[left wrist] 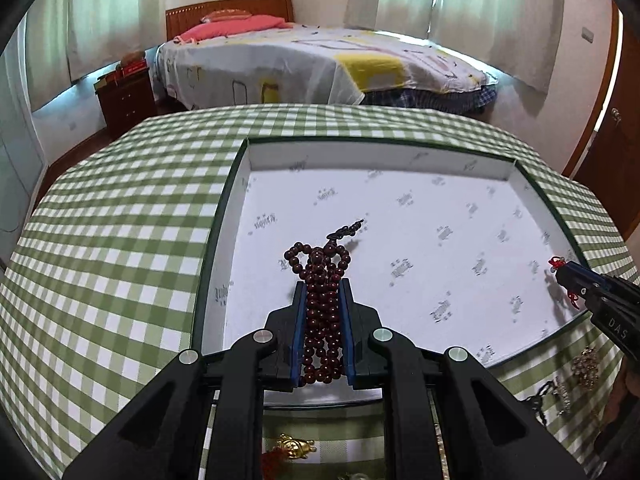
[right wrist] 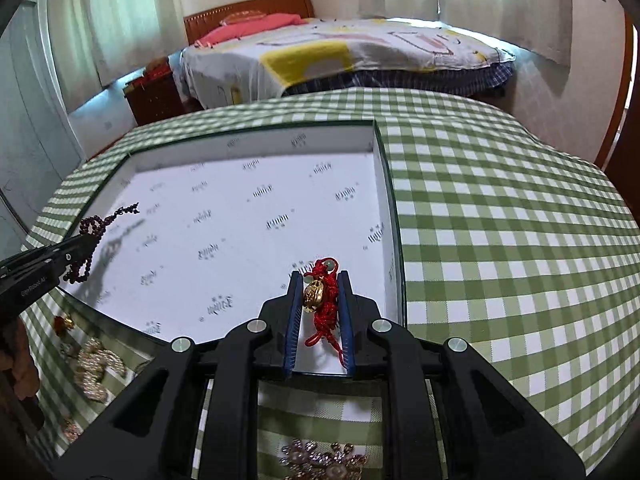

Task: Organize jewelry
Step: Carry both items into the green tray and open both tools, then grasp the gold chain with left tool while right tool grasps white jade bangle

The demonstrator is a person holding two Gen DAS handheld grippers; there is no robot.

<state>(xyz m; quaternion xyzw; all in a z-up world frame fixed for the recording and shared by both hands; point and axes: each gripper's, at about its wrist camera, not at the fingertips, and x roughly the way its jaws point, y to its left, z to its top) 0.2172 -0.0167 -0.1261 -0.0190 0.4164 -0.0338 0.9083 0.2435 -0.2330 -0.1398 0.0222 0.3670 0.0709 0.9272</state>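
Observation:
My left gripper [left wrist: 322, 286] is shut on a bundle of dark red wooden beads [left wrist: 320, 276], which hangs over the near left part of a shallow white-lined box [left wrist: 400, 160]. The same beads [right wrist: 94, 226] show at the left edge of the right wrist view, held by the left gripper [right wrist: 86, 242]. My right gripper [right wrist: 318, 278] is shut on a red knotted cord with a gold charm [right wrist: 314, 294], over the near right corner of the box [right wrist: 384, 184]. It also shows in the left wrist view, where the right gripper [left wrist: 560, 268] holds the red cord [left wrist: 557, 262].
The box lies on a table with a green checked cloth [left wrist: 120, 240]. Loose jewelry lies on the cloth near the table's front edge: a gold figure [left wrist: 294, 448], pearl pieces [right wrist: 96, 364], a flower brooch [right wrist: 320, 460]. A bed [left wrist: 320, 64] stands beyond the table.

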